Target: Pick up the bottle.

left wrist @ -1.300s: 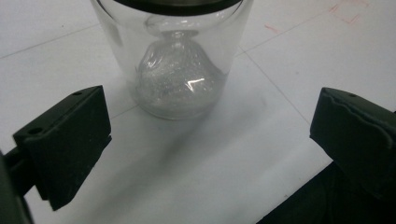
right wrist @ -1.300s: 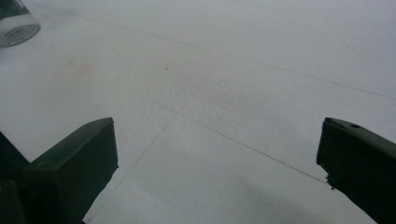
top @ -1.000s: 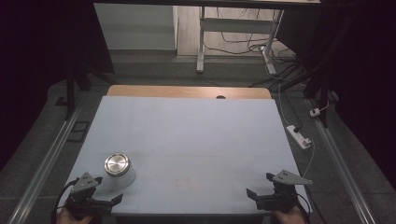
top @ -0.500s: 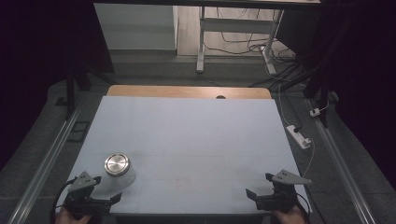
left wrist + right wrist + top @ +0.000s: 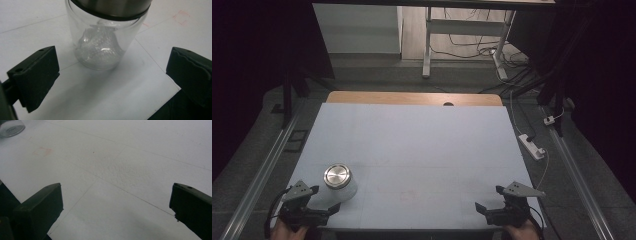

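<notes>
The glass jar [image 5: 339, 182] stood upright at the lower left of the tabletop [image 5: 422, 145], just ahead of the left hand-held gripper [image 5: 319, 208], whose jaws were spread to straddle it. The right hand-held gripper [image 5: 493, 207], likewise spread, waited at the lower right, well apart.

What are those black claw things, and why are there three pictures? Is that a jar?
A person sits at a table and holds a pinching tool, called a gripper, in each hand. One picture looks down from a camera above: the left gripper is at the bottom left, the right gripper at the bottom right. The other two pictures come from little cameras riding on the grippers, so you see their black jaws up close. Yes, that is a glass jar with a shiny metal lid. It stands just in front of the open left gripper, not gripped. The right gripper is open too and holds nothing.
</notes>
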`<state>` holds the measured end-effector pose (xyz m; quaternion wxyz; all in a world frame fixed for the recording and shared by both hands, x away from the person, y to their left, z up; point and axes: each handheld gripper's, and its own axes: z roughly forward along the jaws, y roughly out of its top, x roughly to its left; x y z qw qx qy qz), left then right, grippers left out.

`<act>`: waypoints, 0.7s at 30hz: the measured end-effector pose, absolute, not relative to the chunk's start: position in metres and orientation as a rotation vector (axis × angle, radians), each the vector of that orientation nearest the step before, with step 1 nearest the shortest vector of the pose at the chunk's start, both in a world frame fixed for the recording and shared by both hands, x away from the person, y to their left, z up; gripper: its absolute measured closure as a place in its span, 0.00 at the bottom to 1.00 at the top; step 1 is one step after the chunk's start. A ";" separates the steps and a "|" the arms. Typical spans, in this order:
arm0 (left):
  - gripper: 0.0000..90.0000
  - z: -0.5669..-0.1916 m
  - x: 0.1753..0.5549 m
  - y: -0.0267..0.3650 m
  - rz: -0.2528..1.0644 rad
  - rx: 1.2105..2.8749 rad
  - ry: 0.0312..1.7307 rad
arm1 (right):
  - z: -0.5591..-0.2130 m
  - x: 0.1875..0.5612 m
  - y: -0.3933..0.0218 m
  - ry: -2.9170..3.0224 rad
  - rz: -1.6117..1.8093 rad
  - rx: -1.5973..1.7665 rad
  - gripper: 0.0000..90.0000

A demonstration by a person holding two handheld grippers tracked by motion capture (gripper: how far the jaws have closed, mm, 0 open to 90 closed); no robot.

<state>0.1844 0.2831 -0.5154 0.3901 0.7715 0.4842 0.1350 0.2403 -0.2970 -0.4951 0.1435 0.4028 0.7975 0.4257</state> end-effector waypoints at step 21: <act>0.00 -0.517 0.198 0.287 0.351 1.940 1.188 | -0.496 0.241 -0.295 2.326 1.219 1.143 0.00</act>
